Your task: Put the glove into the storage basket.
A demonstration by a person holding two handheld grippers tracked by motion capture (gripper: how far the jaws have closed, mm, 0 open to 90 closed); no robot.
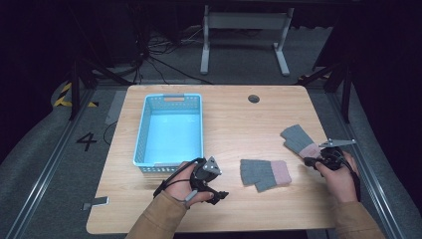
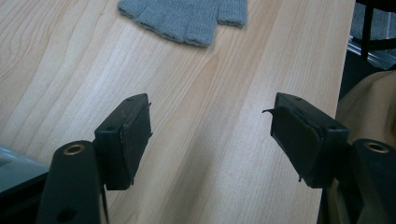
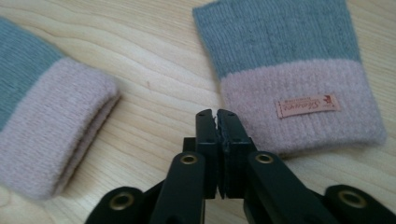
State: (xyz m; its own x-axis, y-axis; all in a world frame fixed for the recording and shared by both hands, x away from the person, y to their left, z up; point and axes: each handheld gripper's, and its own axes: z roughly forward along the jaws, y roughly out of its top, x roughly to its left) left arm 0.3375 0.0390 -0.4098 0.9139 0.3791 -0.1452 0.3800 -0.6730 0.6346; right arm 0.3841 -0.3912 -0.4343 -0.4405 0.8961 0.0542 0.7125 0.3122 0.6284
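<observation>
On the table (image 1: 234,119), a blue basket (image 1: 170,129) stands at the left, its near rim just beyond the left gripper (image 1: 206,186). That gripper rests low over the wood near the front edge, its jaws spread wide with nothing between them; in the left gripper view (image 2: 210,128) bare wood lies between the pads and the grey fingers of a glove (image 2: 184,16) lie farther off. That middle glove (image 1: 265,173), grey with a pink cuff, lies flat near the table's centre front. Right of it lies the second glove (image 1: 300,140), angled, its pink cuff toward the right gripper (image 1: 311,162). In the right gripper view (image 3: 217,116) the jaws are pressed together, gripping nothing, the tips just beside the labelled cuff (image 3: 299,105) of the second glove, with the other glove's cuff (image 3: 51,126) at the left.
</observation>
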